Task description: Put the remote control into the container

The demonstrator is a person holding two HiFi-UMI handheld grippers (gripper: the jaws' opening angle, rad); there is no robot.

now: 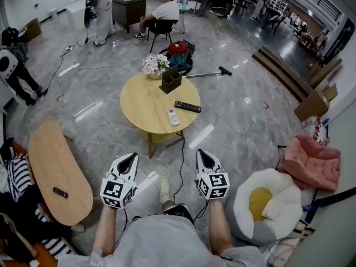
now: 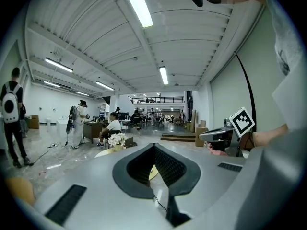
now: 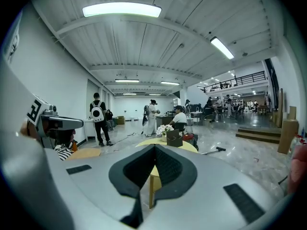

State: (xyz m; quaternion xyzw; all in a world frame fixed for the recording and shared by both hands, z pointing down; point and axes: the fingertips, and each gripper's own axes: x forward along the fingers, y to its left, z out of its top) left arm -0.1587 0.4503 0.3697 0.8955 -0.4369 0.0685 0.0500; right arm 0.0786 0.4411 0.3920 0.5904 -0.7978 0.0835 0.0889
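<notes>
Ahead at 12 o'clock: a round desk (image 1: 143, 102) stands well apart from both grippers, so I judge the step in hand is the approach, with nothing picked up yet.
Remotes: a black remote (image 1: 187, 107) lies flat at about 3 o'clock of the desk's middle, and a white remote (image 1: 173, 117) lies at 5 o'clock, near the front edge. The two are near each other but not touching.
Container: the dark container (image 1: 171, 81) stands upright at 1 o'clock of the desk's middle, just beside a pot of flowers (image 1: 154, 64) at 12 o'clock.
Left gripper (image 1: 132, 156): jaws clenched, nothing between them.
Right gripper (image 1: 202, 152): jaws clenched too, and empty.
Which one: the task doesn't say black or white, so I'd settle that before reaching.
How I'd do it: bring the right gripper in, since both remotes lie on its side. I'd release the jaws before arriving and straddle the remote across its narrow width near the middle.
Drop: I'd tip the remote on end over the container's mouth, because it looks longer than the opening.
Watch: the flowers beside the container, and the cable (image 1: 182, 166) on the floor at 6 o'clock of the desk.
</notes>
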